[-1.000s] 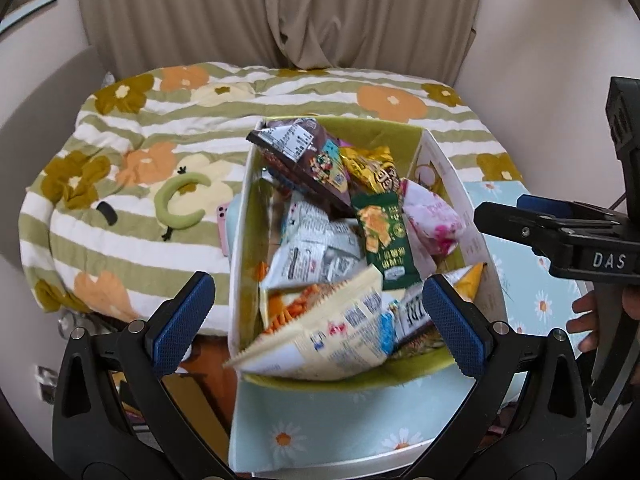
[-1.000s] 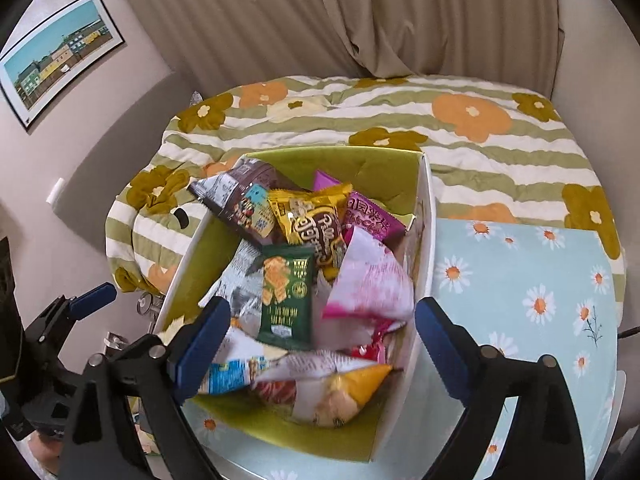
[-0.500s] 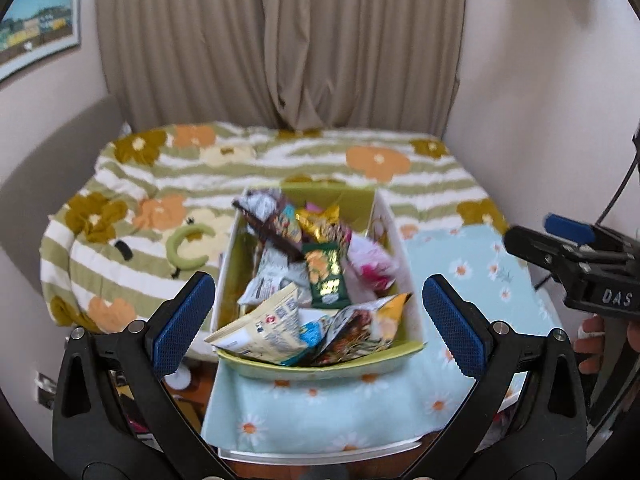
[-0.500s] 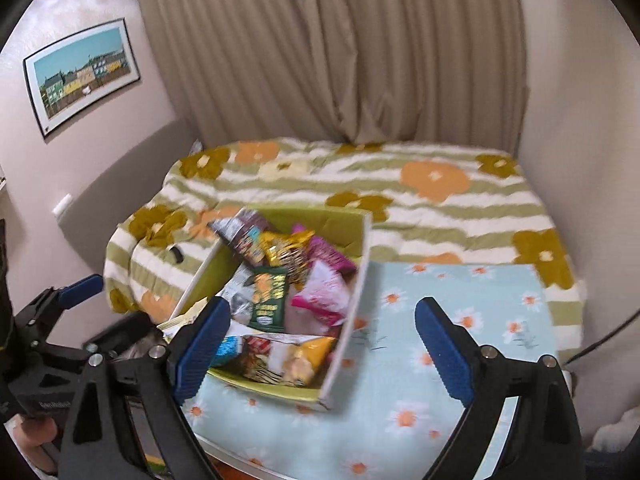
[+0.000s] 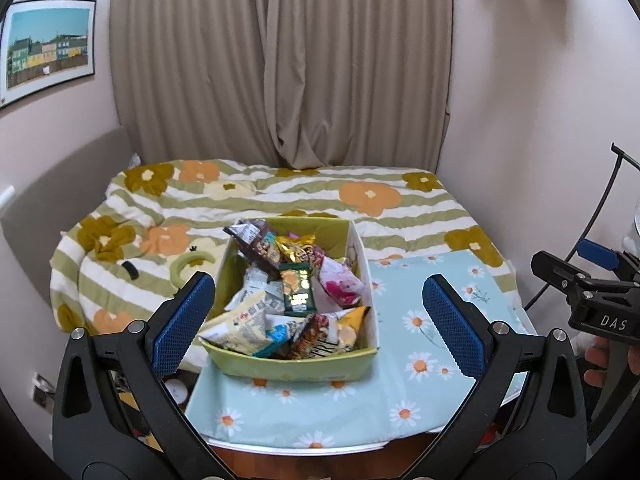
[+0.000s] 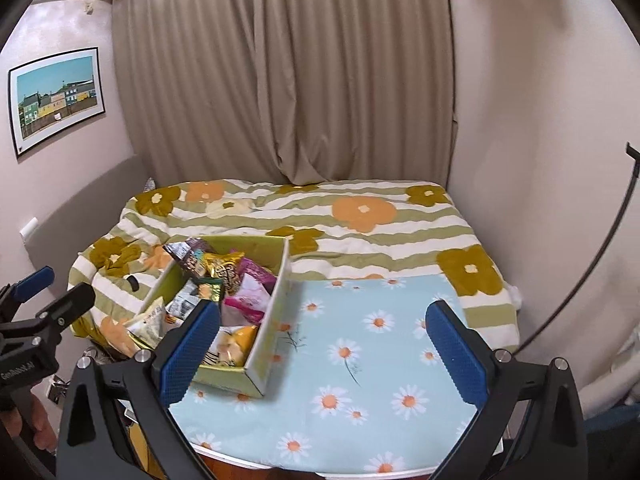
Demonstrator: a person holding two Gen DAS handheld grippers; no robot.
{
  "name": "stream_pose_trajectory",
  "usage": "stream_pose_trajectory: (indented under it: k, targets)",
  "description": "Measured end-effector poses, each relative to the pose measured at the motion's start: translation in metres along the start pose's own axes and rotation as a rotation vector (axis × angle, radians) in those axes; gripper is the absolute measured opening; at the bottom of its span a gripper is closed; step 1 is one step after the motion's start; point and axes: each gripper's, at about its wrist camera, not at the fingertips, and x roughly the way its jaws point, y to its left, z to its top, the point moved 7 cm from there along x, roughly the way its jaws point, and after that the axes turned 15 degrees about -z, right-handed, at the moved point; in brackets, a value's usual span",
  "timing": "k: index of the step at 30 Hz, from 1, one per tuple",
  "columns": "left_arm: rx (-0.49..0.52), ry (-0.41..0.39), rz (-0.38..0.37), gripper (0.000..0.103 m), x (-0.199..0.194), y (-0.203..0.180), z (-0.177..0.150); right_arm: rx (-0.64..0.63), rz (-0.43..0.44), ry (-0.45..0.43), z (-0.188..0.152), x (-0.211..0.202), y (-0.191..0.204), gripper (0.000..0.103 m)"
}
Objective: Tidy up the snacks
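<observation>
A green box [image 5: 292, 365] packed with snack packets stands on the left part of a table under a daisy-print cloth [image 5: 424, 364]. On top lie a dark green packet [image 5: 296, 290], a pink one [image 5: 342, 286] and a brown one [image 5: 256, 240]. My left gripper [image 5: 318, 292] hangs open, back from the box and above it, holding nothing. My right gripper [image 6: 324, 312] is over the bare cloth [image 6: 380, 340] to the right of the box [image 6: 272, 332]. Its jaws are opening and nothing is between them. Each gripper shows at the edge of the other's view.
Behind the table lies a bed with a striped flower quilt [image 5: 280, 200], backed by a beige curtain [image 5: 280, 80]. A wall stands close on the right, with a black cable [image 6: 612, 240] along it. Clutter sits on the floor at the table's left [image 5: 176, 388].
Both grippers have pulled back and risen from the box, which now looks small and far. The cloth, bed and curtain have come into view. The right jaws stand a little wider.
</observation>
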Motion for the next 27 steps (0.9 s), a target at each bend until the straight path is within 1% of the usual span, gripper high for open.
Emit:
stream_pose_trajectory:
  k: [8, 27]
  targets:
    - [0.014, 0.004, 0.005, 0.103, -0.0016, -0.0113, -0.0043, 0.008, -0.011, -0.003, -0.004, -0.0034, -0.0048, 0.102]
    - [0.014, 0.005, 0.006, 0.103, -0.0027, -0.0087, -0.005, 0.003, -0.037, -0.007, -0.0045, 0.0001, -0.0035, 0.102]
